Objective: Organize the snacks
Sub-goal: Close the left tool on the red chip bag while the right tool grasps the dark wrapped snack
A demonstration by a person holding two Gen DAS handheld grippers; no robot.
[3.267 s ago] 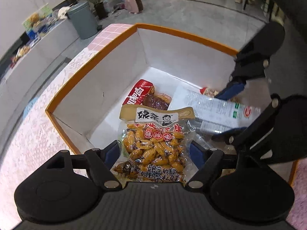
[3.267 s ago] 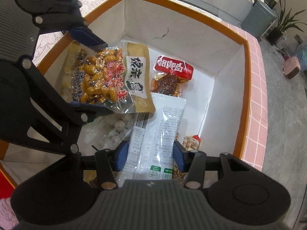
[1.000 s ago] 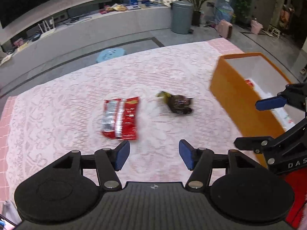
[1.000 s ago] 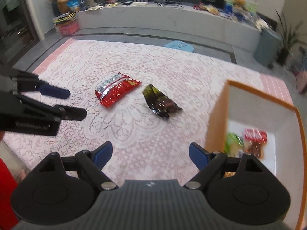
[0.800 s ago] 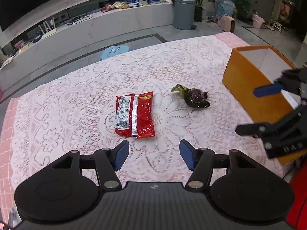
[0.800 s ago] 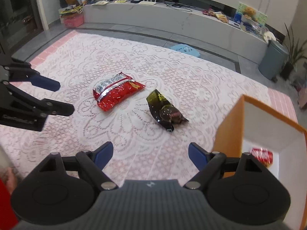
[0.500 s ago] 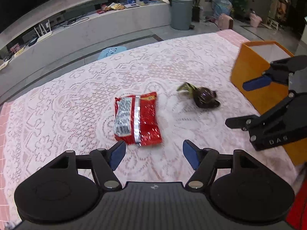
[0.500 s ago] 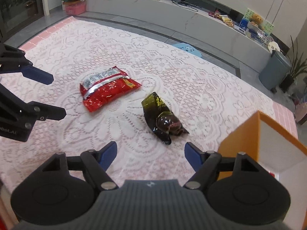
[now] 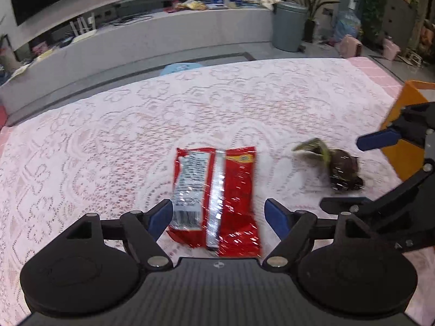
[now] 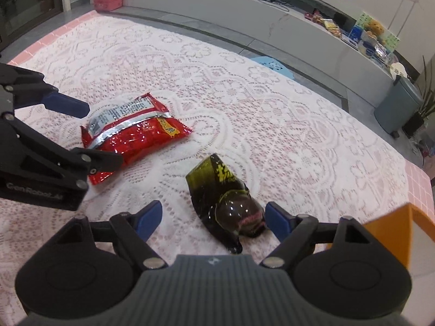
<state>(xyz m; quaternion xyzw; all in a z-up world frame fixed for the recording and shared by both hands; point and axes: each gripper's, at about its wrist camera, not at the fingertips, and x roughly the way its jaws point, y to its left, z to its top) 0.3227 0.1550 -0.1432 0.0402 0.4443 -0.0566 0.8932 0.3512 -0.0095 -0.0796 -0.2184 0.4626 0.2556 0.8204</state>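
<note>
A red snack packet [image 9: 216, 195] lies flat on the pink lace tablecloth [image 9: 108, 135]. My left gripper [image 9: 218, 217] hangs just above its near end, jaws opening, the blue pads either side of the packet without touching it. A dark brown and green packet [image 10: 227, 203] lies to its right. My right gripper [image 10: 212, 221] stands over that packet's near end, jaws opening, pads apart from it. In the right wrist view the red snack packet [image 10: 133, 133] shows beside the left gripper [image 10: 81, 133]. The left wrist view catches the dark packet [image 9: 337, 165] and the right gripper [image 9: 361, 174].
The orange box [image 10: 397, 233] with white inside stands at the table's right end, also seen as the orange box [image 9: 407, 135] behind the right gripper. Beyond the table runs a grey ledge [image 9: 163, 40] with clutter, a grey bin [image 9: 288, 24] and plants.
Both grippers have come down from the box and closer to the table. The red packet now lies between the left pads and the dark packet between the right pads. The left jaws have widened.
</note>
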